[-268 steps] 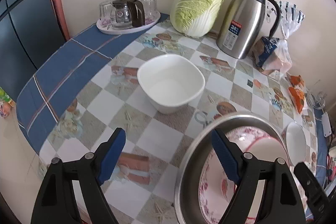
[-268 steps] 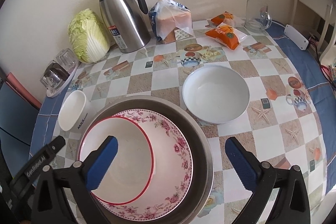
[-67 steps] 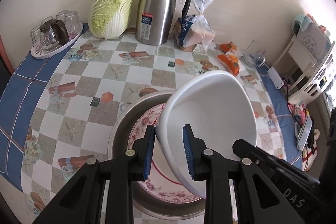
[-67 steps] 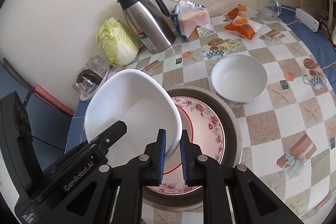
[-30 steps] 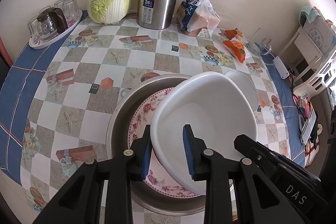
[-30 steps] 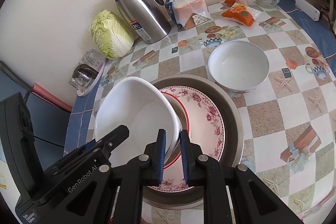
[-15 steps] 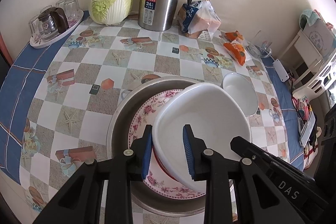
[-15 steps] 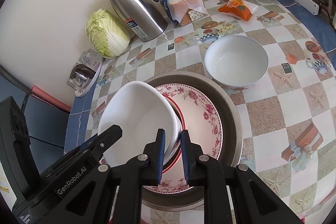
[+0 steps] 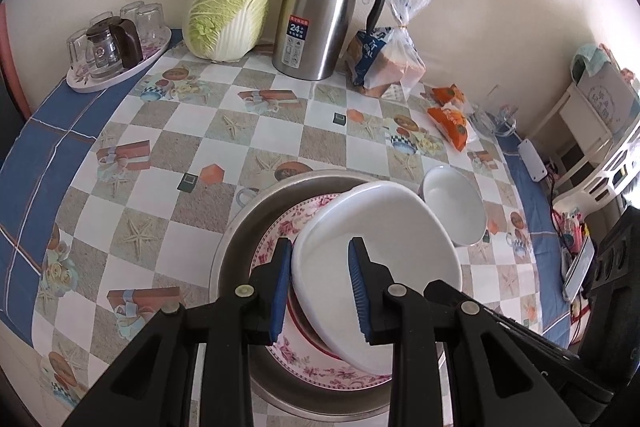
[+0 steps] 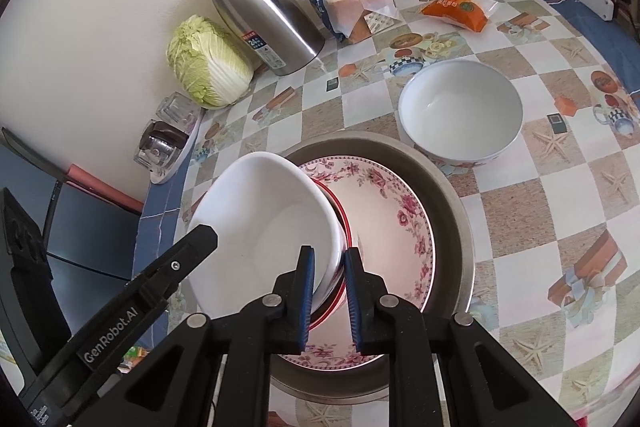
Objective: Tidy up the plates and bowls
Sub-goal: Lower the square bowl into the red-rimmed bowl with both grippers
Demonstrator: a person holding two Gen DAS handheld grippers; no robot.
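Note:
A white squarish bowl (image 9: 384, 251) (image 10: 272, 223) is held tilted by both grippers over a stack: a red-rimmed plate (image 10: 344, 211) on a floral plate (image 9: 280, 231) (image 10: 400, 219) inside a steel basin (image 9: 248, 227) (image 10: 452, 195). My left gripper (image 9: 320, 287) is shut on the bowl's left rim. My right gripper (image 10: 328, 291) is shut on its right rim. The bowl's lower edge sits low on the plates. A round white bowl (image 9: 456, 207) (image 10: 460, 111) stands on the table to the right of the basin.
At the back stand a napa cabbage (image 9: 228, 7), a steel thermos jug (image 9: 324, 7), a bread bag (image 9: 388, 63), orange snack packets (image 9: 452, 115) and a tray of glasses (image 9: 116, 43). A white shelf (image 9: 600, 131) stands beyond the table's right edge.
Both grippers have lowered the white squarish bowl toward the plates in the basin; it now sits lower and flatter than a second ago. Long before, both grippers were open and empty.

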